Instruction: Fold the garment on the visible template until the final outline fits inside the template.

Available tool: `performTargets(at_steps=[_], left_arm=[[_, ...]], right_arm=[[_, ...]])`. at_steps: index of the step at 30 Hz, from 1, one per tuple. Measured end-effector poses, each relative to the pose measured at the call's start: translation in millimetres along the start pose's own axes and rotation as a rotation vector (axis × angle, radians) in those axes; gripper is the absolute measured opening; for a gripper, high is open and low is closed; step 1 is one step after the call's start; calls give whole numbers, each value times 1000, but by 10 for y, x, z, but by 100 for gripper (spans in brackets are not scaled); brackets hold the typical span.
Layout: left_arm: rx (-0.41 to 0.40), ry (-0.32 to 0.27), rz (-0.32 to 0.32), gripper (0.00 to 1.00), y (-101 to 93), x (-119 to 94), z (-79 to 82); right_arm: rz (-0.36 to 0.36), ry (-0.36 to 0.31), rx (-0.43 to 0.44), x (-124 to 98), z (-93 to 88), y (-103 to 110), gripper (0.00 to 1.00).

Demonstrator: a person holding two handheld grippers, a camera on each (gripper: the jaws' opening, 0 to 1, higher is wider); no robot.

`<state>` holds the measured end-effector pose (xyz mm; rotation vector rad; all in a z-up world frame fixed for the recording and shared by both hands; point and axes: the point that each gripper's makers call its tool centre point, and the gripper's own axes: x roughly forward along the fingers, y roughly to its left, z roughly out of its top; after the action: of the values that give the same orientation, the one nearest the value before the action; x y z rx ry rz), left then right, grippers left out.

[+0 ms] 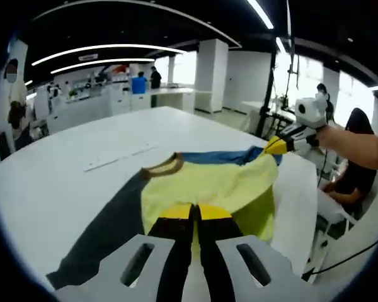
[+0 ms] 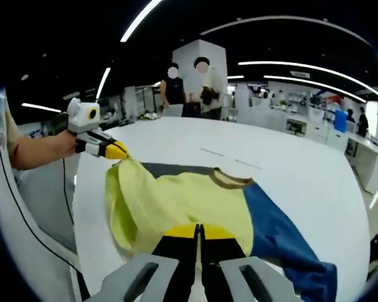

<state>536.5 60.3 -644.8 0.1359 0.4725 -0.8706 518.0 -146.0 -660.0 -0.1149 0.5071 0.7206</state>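
Note:
A shirt with a yellow body [image 1: 208, 185], a brown collar [image 1: 167, 165], one dark grey sleeve [image 1: 107, 233] and one blue sleeve [image 1: 223, 156] lies on the white table [image 1: 82, 126]. My left gripper [image 1: 195, 212] is shut on the yellow cloth at its near edge. My right gripper [image 1: 274, 147] comes in from the right, shut on another corner of the cloth and lifting it. In the right gripper view the right gripper [image 2: 199, 231] pinches the yellow shirt [image 2: 183, 201], the left gripper [image 2: 118, 151] holds a raised corner, and the blue sleeve [image 2: 283, 239] trails to the right.
Thin pale strips [image 1: 120, 156] lie on the table beyond the collar, also seen as pale strips [image 2: 211, 152] in the right gripper view. The table edge [image 1: 315, 207] is close at the right, with a black cable [image 1: 340, 258] below. People [image 2: 186, 88] stand past the far end.

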Motion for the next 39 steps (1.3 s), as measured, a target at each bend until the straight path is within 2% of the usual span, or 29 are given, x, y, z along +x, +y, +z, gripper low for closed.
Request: performTargets(at_steps=[14, 31, 39], left_arm=[[-52, 125, 37, 0, 390, 439, -321], [-151, 220, 60, 0, 672, 775, -634], [-207, 252, 48, 0, 732, 887, -790]], right_arm=[[-26, 108, 67, 469, -189, -341, 0], [-33, 241, 74, 866, -417, -581, 0], [-33, 300, 105, 964, -572, -643, 0]])
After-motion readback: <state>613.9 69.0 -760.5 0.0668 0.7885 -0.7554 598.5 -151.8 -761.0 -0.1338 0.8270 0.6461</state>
